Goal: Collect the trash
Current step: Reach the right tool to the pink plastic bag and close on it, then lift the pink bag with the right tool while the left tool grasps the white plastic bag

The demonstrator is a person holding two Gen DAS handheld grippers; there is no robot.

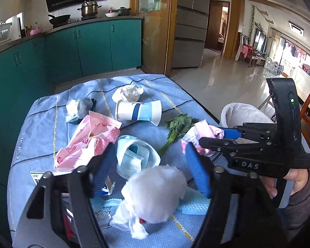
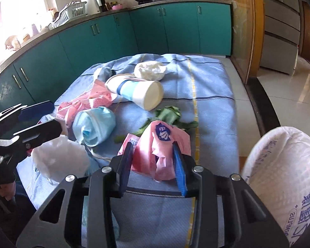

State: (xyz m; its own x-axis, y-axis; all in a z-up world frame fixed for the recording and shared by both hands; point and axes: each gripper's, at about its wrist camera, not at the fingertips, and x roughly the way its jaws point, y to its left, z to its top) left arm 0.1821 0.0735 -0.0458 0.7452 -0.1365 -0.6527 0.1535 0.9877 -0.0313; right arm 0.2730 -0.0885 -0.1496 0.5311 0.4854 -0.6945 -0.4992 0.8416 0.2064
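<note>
Trash lies on a blue cloth-covered table (image 1: pixel 41 144). My left gripper (image 1: pixel 148 159) is open, its blue pads either side of a crumpled white tissue wad (image 1: pixel 155 192), which also shows in the right wrist view (image 2: pixel 60 157). My right gripper (image 2: pixel 153 155) is shut on a pink wrapper (image 2: pixel 161 150), also seen in the left wrist view (image 1: pixel 198 134). A paper cup (image 1: pixel 138 111) lies on its side. A blue face mask (image 1: pixel 134 155), a big pink packet (image 1: pixel 88 140) and a wilted green leaf (image 1: pixel 177 126) lie around.
A white lined trash bin (image 2: pixel 283 175) stands at the table's right edge. More crumpled paper (image 1: pixel 128 92) and a grey wad (image 1: pixel 78 109) lie at the far side. Teal kitchen cabinets (image 1: pixel 93 47) stand behind; tiled floor (image 1: pixel 217 76) lies to the right.
</note>
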